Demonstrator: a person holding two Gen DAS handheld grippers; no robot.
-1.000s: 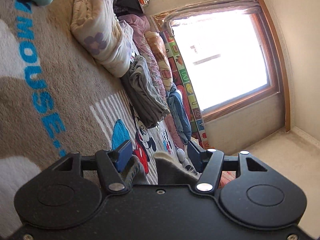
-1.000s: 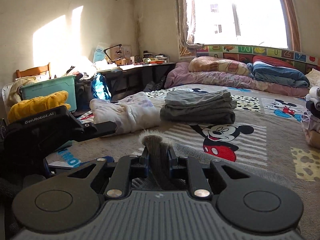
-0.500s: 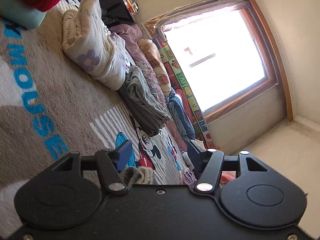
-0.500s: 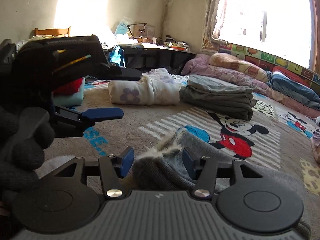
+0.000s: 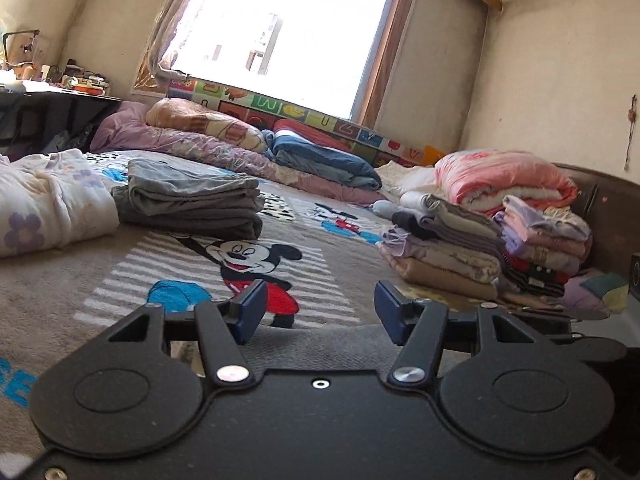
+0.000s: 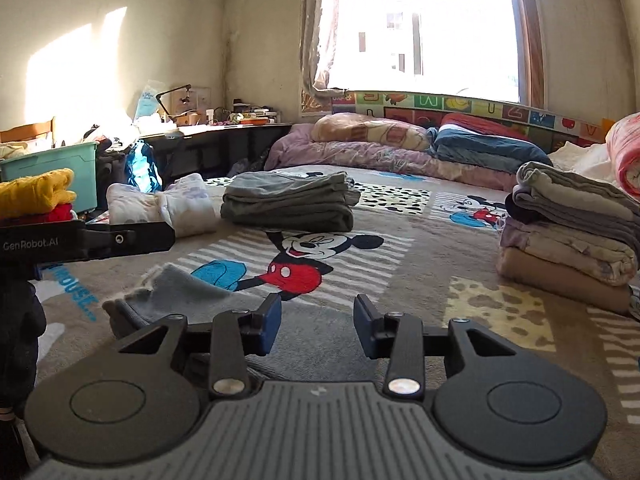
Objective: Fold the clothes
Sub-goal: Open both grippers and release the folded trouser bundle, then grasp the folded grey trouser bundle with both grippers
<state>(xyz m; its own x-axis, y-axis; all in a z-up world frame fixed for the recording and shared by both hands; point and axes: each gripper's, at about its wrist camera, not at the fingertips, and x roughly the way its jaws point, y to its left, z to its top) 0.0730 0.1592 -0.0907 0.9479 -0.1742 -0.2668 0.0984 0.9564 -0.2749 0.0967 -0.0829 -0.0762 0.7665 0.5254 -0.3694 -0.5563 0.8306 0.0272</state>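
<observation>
We lose the near end of the grey garment point(image 6: 224, 304) under the right gripper body; desk clutter point(image 6: 240, 116) too small to identify; window point(image 5: 288, 32) blown out

A sunlit bedroom. A large window point(image 6: 424, 28) glows bright on the far wall, with a thin curtain point(image 6: 318, 28) bunched at its left edge. Below the sill runs a colourful alphabet mat point(image 6: 460, 106), standing upright against the wall. A grey cartoon-mouse blanket point(image 5: 248, 256) covers the bed. At the left, a dark worktop point(image 6: 224, 130) carries a lamp point(image 6: 174, 94) and small clutter too far off to tell apart. A teal plastic bin point(image 6: 70, 166) stands nearer, beside a wooden chair point(image 6: 30, 128). Sunlight patches fall on the cream wall point(image 6: 80, 56).
</observation>
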